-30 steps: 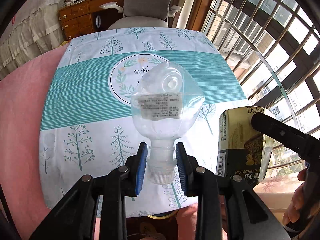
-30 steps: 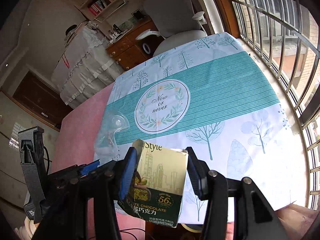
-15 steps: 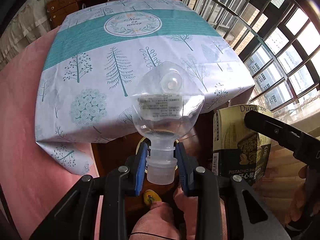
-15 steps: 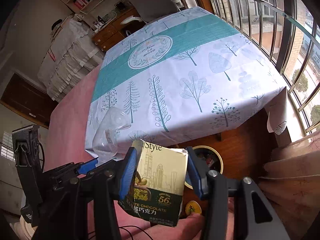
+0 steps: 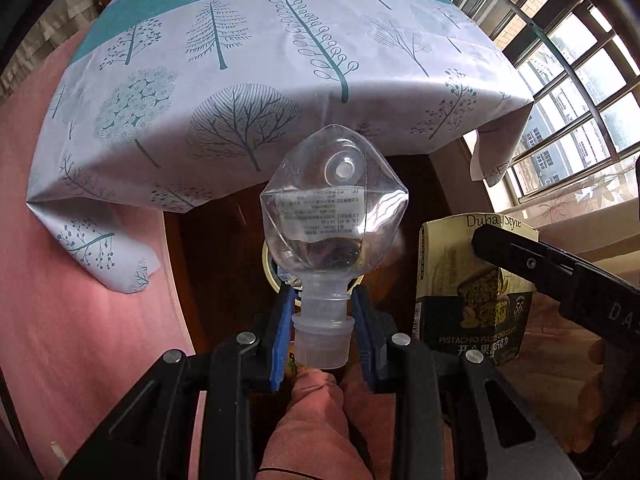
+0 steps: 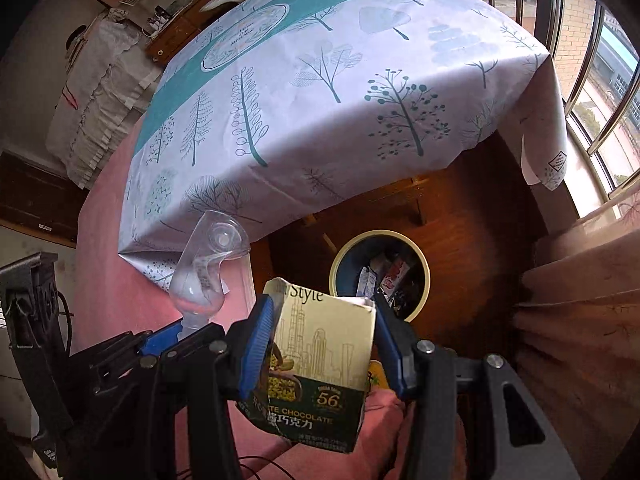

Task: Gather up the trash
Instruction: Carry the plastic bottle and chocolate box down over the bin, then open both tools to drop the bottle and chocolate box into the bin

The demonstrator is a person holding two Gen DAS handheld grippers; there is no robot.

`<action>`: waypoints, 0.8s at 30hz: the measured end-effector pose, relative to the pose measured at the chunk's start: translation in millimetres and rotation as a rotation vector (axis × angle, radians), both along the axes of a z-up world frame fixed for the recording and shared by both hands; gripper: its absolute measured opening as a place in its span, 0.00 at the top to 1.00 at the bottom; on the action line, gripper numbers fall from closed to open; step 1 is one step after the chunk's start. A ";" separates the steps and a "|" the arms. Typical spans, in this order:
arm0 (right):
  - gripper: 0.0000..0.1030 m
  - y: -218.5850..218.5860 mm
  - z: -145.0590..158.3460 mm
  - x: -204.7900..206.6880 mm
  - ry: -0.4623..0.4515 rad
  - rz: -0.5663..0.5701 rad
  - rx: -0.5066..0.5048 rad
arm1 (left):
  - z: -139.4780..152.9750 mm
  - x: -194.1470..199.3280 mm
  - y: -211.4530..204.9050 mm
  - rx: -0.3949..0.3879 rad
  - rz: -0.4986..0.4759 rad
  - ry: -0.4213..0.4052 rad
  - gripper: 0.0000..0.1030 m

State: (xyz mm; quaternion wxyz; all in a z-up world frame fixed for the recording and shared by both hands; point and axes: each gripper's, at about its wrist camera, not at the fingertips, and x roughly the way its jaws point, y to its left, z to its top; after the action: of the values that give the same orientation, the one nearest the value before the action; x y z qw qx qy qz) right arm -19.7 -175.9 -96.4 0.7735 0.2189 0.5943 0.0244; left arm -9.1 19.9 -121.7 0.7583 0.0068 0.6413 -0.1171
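Two pieces of trash are held, one per gripper. From the left wrist view, the left gripper (image 5: 322, 332) clamps its blue-padded jaws on the neck of a clear plastic bottle (image 5: 334, 216), just above the translucent cap. The bottle's long axis runs straight away from the camera, cap near and dimpled base far. Its body is crushed flat and creased, with a white label of fine print too small to read. It hangs in the air off the near edge of the table, over dark wood floor. A tablecloth (image 5: 256, 60) with teal trees covers the table beyond. At the right, the chocolate box (image 5: 476, 292) reads "Dubai Style" on top and "PISTACHIO" plus Chinese characters below, with "56" at its side; a black finger of the other gripper crosses its front.

From the right wrist view, the right gripper (image 6: 326, 344) squeezes the box (image 6: 320, 364) by its two sides. The box stands upright, torn open end far and up, dark green end near. Legible print: "Style", "56", "CHOCOLATE", "巧克力", over a line drawing of towers. Beyond it on the floor sits a round trash bin (image 6: 420, 256) with a pale rim, wrappers inside. At the left, the bottle (image 6: 208, 264) rises from the left gripper, tilted slightly right.
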 end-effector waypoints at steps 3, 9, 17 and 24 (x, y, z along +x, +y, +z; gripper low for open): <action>0.52 -7.4 -22.0 -1.9 0.021 -0.001 0.003 | -21.5 -0.7 -4.2 0.008 0.030 0.018 0.74; 0.52 -26.2 -84.5 6.2 0.053 -0.018 -0.007 | -88.3 2.0 -10.7 0.009 0.095 0.077 0.74; 0.50 -42.8 -184.5 29.5 0.087 -0.104 -0.009 | -189.8 22.1 -15.1 0.006 0.148 0.132 0.74; 0.48 -36.7 -254.2 48.0 0.113 -0.116 -0.029 | -260.7 41.0 -11.8 0.021 0.147 0.154 0.73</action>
State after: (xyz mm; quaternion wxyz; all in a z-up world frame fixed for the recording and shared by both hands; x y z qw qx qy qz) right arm 28.3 -212.7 -350.6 0.7418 0.2427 0.6238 -0.0414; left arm 31.9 8.1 -382.5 0.7133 -0.0414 0.6975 -0.0549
